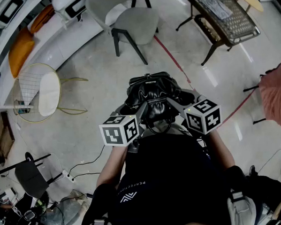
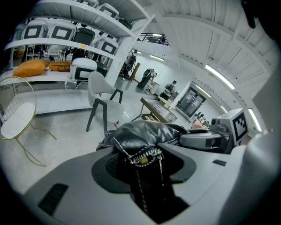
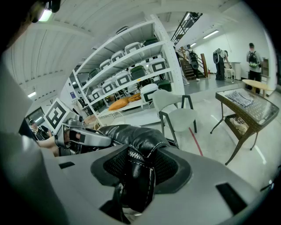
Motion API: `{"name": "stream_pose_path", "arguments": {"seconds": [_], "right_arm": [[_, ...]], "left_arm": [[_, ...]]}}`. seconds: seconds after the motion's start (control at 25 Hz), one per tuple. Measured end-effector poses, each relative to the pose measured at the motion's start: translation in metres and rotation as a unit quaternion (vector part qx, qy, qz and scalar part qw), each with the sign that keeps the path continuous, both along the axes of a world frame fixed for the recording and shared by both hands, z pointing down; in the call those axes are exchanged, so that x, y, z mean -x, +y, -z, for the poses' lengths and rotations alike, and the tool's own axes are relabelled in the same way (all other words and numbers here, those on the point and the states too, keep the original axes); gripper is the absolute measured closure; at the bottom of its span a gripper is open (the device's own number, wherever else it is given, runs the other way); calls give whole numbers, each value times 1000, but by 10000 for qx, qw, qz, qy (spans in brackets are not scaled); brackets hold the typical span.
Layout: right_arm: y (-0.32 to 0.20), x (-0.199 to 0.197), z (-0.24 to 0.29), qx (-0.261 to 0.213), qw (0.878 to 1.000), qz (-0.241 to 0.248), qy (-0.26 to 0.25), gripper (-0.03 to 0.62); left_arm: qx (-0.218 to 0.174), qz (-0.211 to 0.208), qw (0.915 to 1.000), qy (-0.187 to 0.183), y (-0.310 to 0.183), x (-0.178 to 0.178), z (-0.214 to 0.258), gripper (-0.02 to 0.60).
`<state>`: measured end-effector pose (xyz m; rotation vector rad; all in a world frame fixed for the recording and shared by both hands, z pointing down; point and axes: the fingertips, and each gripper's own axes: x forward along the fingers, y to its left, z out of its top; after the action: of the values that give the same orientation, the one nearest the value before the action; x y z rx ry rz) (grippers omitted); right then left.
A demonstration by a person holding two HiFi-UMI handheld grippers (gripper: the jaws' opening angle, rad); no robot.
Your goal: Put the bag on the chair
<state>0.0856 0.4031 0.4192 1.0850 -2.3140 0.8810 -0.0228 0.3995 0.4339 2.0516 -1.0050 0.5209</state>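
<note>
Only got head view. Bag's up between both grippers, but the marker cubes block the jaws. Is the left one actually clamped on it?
Observer: Yes. In the left gripper view the left gripper is shut on the bag at its zipper end, with the metal pull right at the pinch.
Operator: Right one?
Observer: The right gripper is shut on a black leather fold with white stitching. The zipper teeth show between its jaws.
Operator: Anyone near the chair?
Observer: Nobody beside the grey chair. The right gripper view shows people standing far back by a staircase.
</note>
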Motion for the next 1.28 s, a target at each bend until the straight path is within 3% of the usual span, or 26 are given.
{"name": "stream_pose_path", "arguments": {"seconds": [0.84, 1.28], "right_arm": [[5, 22, 3, 22, 9999, -162, -38, 421], [-27, 23, -4, 97, 9999, -90, -43, 421]], "left_arm": [[-98, -62, 9999, 70, 3, 23, 3, 391], [32, -13, 10000, 10, -26, 24, -4, 393]]}}
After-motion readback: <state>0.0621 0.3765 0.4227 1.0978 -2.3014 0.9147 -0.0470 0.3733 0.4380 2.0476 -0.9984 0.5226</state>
